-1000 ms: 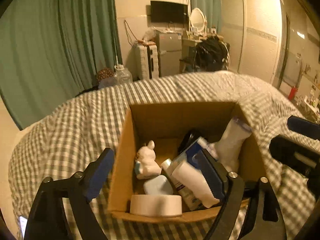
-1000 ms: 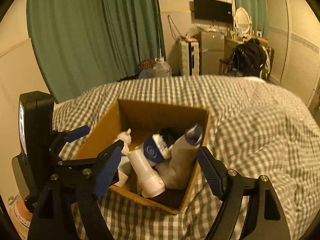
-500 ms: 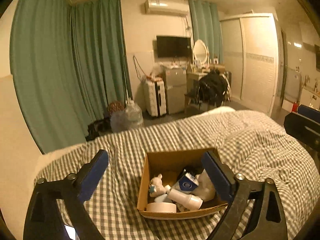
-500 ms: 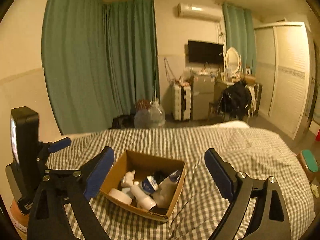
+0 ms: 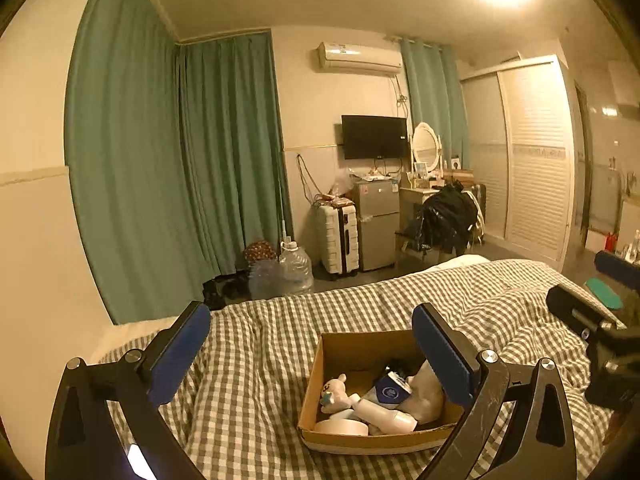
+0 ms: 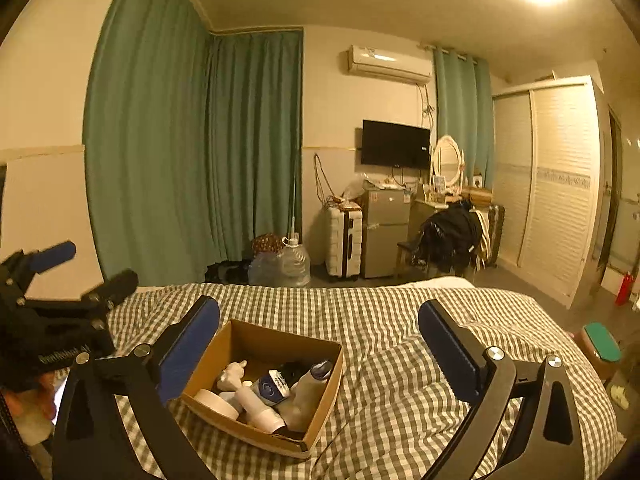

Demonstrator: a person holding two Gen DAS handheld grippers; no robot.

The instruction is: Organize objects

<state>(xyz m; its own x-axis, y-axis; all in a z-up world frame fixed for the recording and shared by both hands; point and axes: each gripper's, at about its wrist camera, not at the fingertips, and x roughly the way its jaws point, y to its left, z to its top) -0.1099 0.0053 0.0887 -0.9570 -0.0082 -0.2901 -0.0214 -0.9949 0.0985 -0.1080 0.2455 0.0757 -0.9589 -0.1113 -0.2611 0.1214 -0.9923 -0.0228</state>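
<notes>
— Where did the things stand when you looked in?

— All in the open brown cardboard box on the grey-and-white checked duvet: a small white animal figurine, a flat roll of white tape, a white plastic bottle lying on its side, a blue-and-white carton and a pale soft pouch, jumbled and touching.

— And the grippers?

— The left gripper and the right gripper had both just been spreading their jaws; they stood wide apart, nothing between them, well back from the box.

— How would that lot handle?

— Lightly, I judged. The figurine looked brittle, best taken across its body; the bottle smooth and apt to roll, so around its middle. The pouch would give under the pads.

— Anything in the way?

— The box walls crowded any reach, and the soft duvet would let the box tip. The white suitcase and clear water jugs stood well off.
</notes>
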